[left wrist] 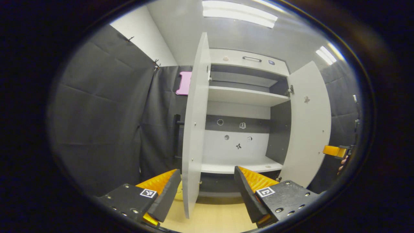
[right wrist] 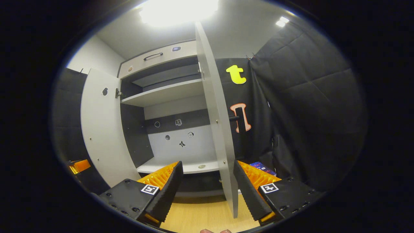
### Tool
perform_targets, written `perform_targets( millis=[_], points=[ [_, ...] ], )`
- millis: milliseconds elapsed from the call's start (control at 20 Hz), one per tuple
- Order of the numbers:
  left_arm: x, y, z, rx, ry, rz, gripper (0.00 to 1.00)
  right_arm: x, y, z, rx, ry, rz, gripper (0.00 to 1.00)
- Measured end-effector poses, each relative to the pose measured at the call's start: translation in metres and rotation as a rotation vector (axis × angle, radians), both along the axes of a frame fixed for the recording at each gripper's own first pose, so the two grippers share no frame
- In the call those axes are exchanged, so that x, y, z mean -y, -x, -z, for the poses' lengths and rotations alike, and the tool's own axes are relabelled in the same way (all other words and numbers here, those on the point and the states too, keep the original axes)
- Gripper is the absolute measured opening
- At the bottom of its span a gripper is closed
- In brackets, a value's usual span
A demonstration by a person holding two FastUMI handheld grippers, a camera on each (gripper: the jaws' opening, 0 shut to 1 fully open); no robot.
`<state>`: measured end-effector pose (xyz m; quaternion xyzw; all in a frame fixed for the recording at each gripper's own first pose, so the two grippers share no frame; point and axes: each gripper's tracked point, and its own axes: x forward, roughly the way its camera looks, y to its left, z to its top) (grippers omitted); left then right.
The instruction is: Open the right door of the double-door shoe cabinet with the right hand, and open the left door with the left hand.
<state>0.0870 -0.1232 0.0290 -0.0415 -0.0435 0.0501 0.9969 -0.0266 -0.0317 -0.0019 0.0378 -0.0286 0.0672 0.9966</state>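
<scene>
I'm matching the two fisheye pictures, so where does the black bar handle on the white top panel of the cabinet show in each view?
Left gripper view: the black bar handle sits top centre, on the white top panel, right of the open left door.
Right gripper view: the handle sits upper left, left of the open right door.
Shared landmark: the white upper shelf below the handle.

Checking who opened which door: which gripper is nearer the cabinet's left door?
Left. The left gripper has the left door edge between its open fingers; the right gripper straddles the right door instead.
</scene>
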Motion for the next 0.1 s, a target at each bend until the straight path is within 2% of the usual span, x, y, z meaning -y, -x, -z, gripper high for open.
perform_targets(
  millis=[100],
  points=[
    [-0.0073,0.0015,-0.0031,0.010,-0.007,-0.034,0.94,0.0001,-0.0011,0.0060,-0.022,0.000,-0.001,0.98]
  ],
)
